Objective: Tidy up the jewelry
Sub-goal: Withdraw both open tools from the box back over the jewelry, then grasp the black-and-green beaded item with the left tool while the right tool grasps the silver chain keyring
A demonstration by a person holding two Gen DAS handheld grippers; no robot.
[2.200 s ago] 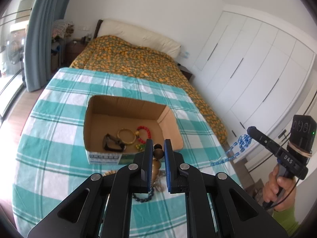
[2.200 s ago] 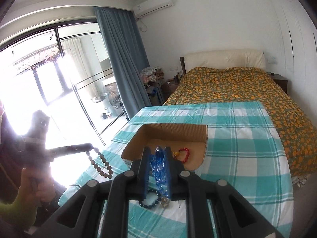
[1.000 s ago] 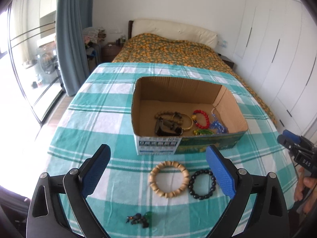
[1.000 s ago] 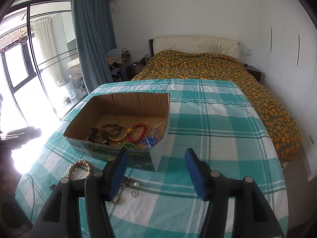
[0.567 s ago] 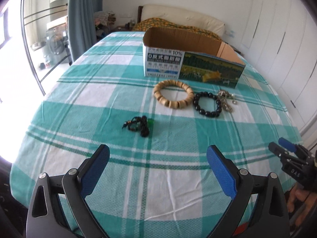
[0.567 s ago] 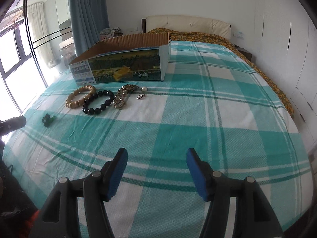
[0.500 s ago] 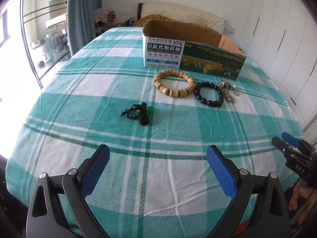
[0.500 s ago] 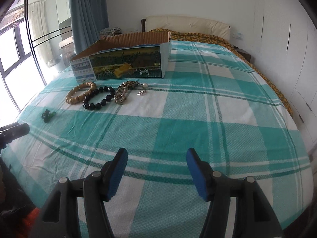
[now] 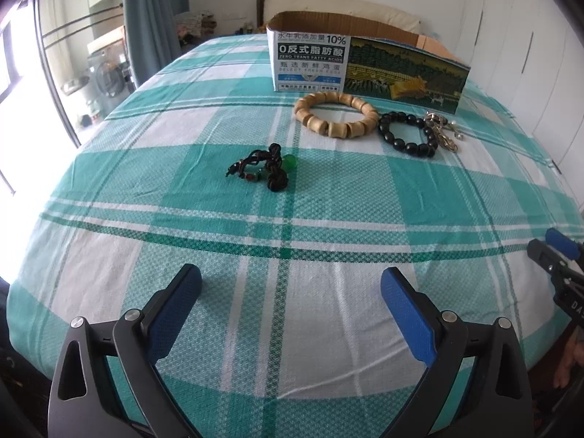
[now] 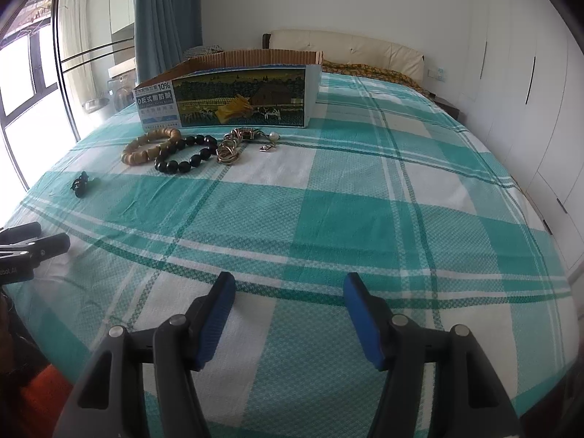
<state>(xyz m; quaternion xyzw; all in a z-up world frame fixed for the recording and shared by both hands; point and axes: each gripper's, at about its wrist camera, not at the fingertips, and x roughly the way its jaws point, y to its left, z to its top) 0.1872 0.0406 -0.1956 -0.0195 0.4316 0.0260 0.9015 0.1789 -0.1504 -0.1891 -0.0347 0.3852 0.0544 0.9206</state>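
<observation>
A cardboard box point(image 9: 368, 62) point(image 10: 233, 98) stands at the far side of the checked tablecloth. In front of it lie a wooden bead bracelet point(image 9: 335, 115) point(image 10: 149, 145), a black bead bracelet point(image 9: 407, 133) point(image 10: 186, 153), a gold chain with a pearl point(image 9: 443, 129) point(image 10: 237, 142) and a dark cord bracelet with a green bead point(image 9: 266, 168) point(image 10: 80, 183). My left gripper point(image 9: 292, 314) is open and empty, low over the near edge. My right gripper point(image 10: 288, 314) is open and empty, also low at the near edge. The box's inside is hidden.
The teal and white tablecloth point(image 9: 292, 226) covers the whole table. The other gripper shows at the right edge of the left wrist view point(image 9: 558, 262) and at the left edge of the right wrist view point(image 10: 25, 248). A bed point(image 10: 368, 69), blue curtain point(image 10: 164, 18) and white wardrobes point(image 10: 518, 73) stand beyond.
Both grippers let go of a bead string and a blue chain over the box, opened, then pulled back and dropped low to the table's near edge.
</observation>
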